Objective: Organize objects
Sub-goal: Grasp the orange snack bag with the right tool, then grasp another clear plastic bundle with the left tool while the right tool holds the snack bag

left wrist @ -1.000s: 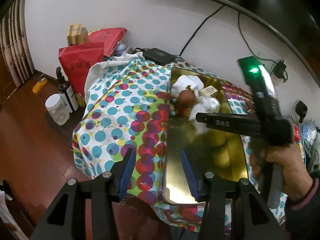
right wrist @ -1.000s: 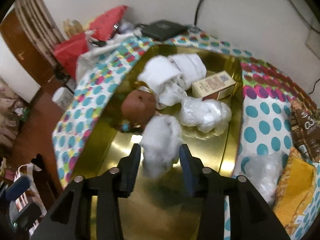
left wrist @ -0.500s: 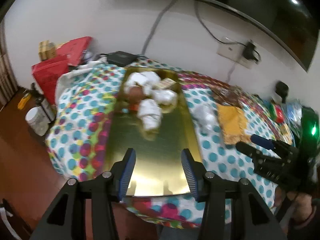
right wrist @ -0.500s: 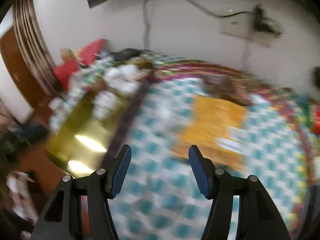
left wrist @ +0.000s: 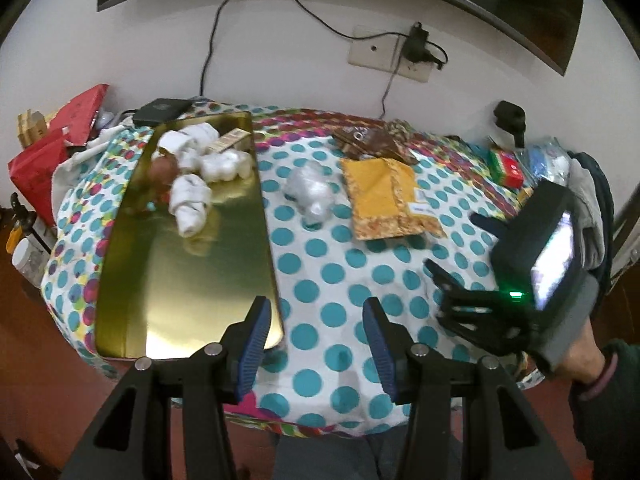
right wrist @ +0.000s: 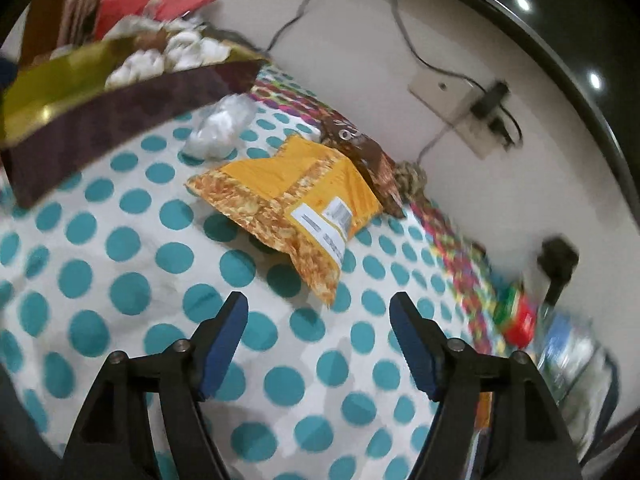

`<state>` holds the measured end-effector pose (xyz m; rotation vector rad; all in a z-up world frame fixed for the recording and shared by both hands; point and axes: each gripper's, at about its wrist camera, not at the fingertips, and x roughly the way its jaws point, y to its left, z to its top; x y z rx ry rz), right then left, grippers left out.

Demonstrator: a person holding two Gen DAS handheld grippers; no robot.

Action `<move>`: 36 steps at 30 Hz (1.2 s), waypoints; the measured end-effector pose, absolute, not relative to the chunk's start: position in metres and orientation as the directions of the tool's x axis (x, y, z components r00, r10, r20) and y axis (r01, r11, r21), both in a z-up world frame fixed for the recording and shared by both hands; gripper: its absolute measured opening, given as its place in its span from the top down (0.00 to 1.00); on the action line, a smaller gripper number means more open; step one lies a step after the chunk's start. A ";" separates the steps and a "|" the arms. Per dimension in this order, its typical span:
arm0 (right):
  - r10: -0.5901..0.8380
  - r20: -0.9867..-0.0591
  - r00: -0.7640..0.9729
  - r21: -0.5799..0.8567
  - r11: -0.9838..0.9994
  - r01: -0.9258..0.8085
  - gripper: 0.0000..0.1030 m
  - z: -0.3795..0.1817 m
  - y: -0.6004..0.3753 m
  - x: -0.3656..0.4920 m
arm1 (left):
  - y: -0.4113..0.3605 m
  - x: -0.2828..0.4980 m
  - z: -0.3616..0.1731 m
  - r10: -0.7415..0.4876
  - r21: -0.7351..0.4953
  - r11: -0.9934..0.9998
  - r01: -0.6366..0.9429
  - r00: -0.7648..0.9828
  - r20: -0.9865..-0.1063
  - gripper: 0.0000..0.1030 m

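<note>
A gold tray (left wrist: pixel 180 272) lies on the left of the dotted tablecloth (left wrist: pixel 360 280). At its far end it holds white rolled cloths (left wrist: pixel 190 200), a brown ball (left wrist: pixel 160 168) and a small box (left wrist: pixel 232 140). Right of the tray lie a clear plastic bundle (left wrist: pixel 310 192) and an orange snack bag (left wrist: pixel 384 196). My left gripper (left wrist: pixel 316 306) hangs open over the cloth near the tray's front corner, nothing between its fingers. My right gripper (right wrist: pixel 319 300) is opening just short of the orange snack bag (right wrist: pixel 288 196), with nothing between its jaws. It also shows at the right (left wrist: pixel 460 248).
A brown packet (left wrist: pixel 368 140) lies behind the orange bag, near the wall. A red and green box (left wrist: pixel 508 166) and plastic-wrapped goods crowd the table's right end. Red bags (left wrist: pixel 48 148) and bottles stand left of the table. Cables hang from a wall socket (left wrist: pixel 392 54).
My right gripper has left a white roll in the tray, swung right to the orange bag and widened. My left gripper has shifted right from the tray's left side to its front right corner.
</note>
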<state>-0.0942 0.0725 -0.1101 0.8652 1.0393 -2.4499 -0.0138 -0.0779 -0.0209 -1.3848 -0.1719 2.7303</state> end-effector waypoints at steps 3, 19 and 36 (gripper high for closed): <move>-0.075 -0.633 -0.771 -0.574 -0.622 0.532 0.32 -0.119 0.060 -0.100 | -0.071 -0.016 -0.026 0.121 -0.134 -0.991 -0.021 -0.577 -0.808 0.53; -0.144 -0.567 -0.811 -0.589 -0.617 0.522 0.61 -0.121 0.032 -0.158 | -0.049 -0.050 -0.053 0.140 -0.139 -0.989 -0.041 -0.530 -0.837 0.53; -0.217 -0.598 -0.772 -0.270 -0.852 0.449 0.67 -0.090 0.127 -0.179 | -0.026 -0.140 -0.079 0.023 -0.069 -0.996 0.060 -0.561 -0.828 0.53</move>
